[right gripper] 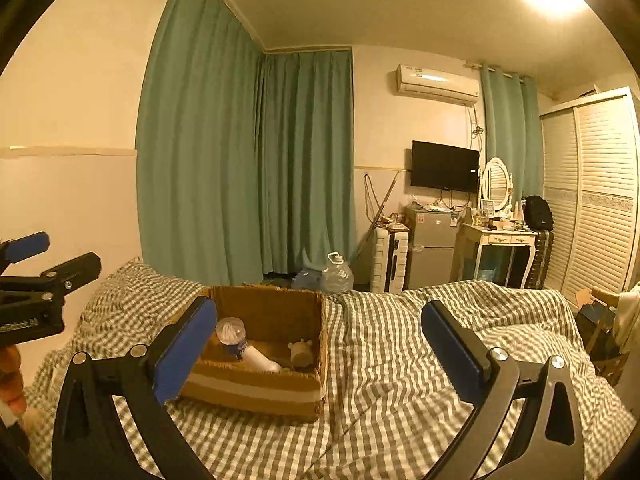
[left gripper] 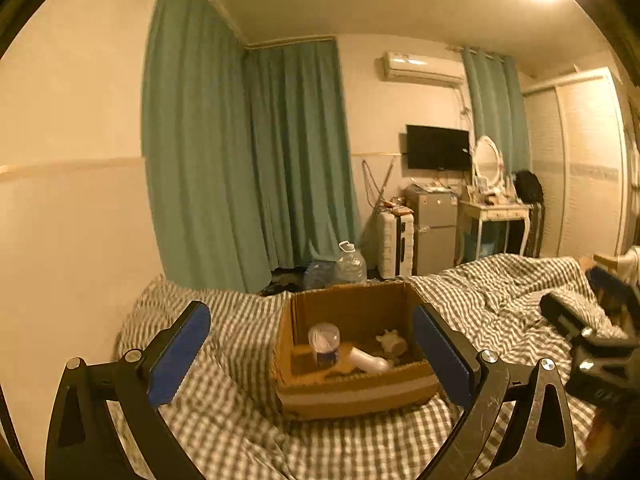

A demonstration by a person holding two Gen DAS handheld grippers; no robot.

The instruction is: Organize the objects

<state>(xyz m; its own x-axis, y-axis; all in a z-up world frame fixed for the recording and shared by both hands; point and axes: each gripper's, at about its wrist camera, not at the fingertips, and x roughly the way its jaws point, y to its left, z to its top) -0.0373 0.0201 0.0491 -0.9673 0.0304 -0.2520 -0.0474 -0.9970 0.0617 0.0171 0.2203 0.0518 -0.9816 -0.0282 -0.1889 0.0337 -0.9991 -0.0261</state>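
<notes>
Cardboard box [left gripper: 356, 394]: sits open-topped on the checked bedcover [left gripper: 224, 432], flaps out of the way, so things can be dropped straight in; it reads as the collecting place for the tidy-up.
Clear lidded jar [left gripper: 325, 342]: stands upright inside the box, against its left inner wall, where it cannot roll.
White tube-like item [left gripper: 370, 360]: lies on its side on the box floor, just beside the jar; what it is I cannot say, since the picture is soft here.
Small pale lump [left gripper: 392, 343]: rests near the right inner wall, perhaps a soft toy.
Left gripper [left gripper: 316, 344]: spread wide with nothing between the blue pads, held above the bedcover and aimed at the box, framing it.
Right gripper [right gripper: 320, 348]: likewise spread and empty, hanging over bare bedcover to the right of the box, clear of its rim.
Task state: three things are already in the box, and no loose item shows on the bed in either view, so the sorting looks far along.
Risk: the soft, rumpled cover gives the box a poor footing, so a push on one wall could tip it.
</notes>
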